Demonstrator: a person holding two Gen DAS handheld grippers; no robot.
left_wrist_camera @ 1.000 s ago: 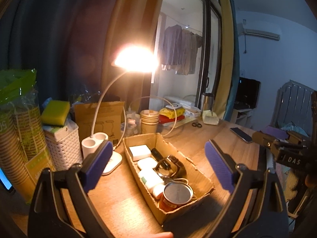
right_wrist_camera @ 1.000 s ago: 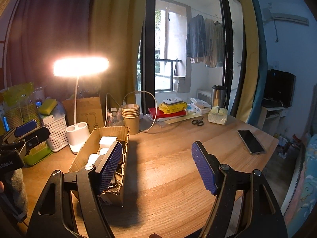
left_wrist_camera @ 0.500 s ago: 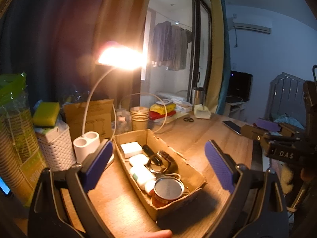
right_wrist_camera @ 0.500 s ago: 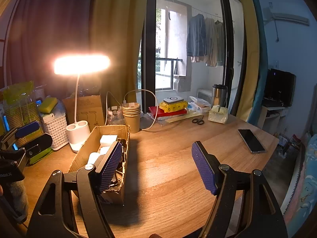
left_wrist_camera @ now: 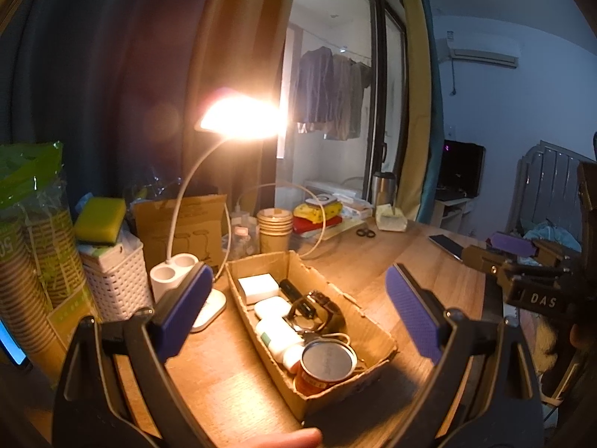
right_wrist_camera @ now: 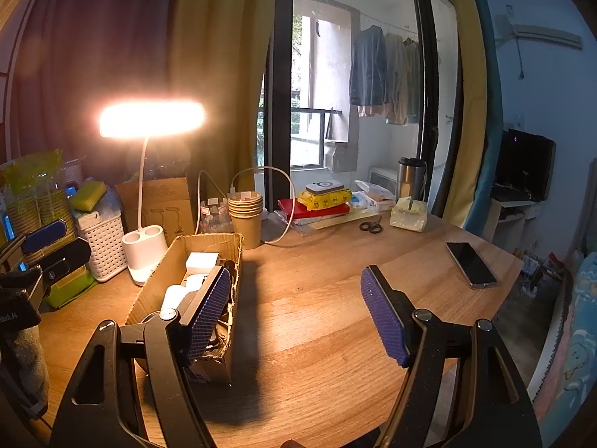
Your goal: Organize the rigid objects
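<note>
Both the left gripper [left_wrist_camera: 294, 306] and right gripper [right_wrist_camera: 294, 313] hover wide apart and empty above the desk [right_wrist_camera: 317, 280], flanking the cardboard box [left_wrist_camera: 369, 332].

Wooden table [right_wrist_camera: 321, 321] carries cardboard box [left_wrist_camera: 369, 330], lamp [right_wrist_camera: 143, 257], paper cups [right_wrist_camera: 246, 220], phone [right_wrist_camera: 472, 264], scissors [right_wrist_camera: 371, 227]

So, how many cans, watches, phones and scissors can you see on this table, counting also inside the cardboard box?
Can: 1
Watch: 1
Phone: 1
Scissors: 1
Total: 4
</note>
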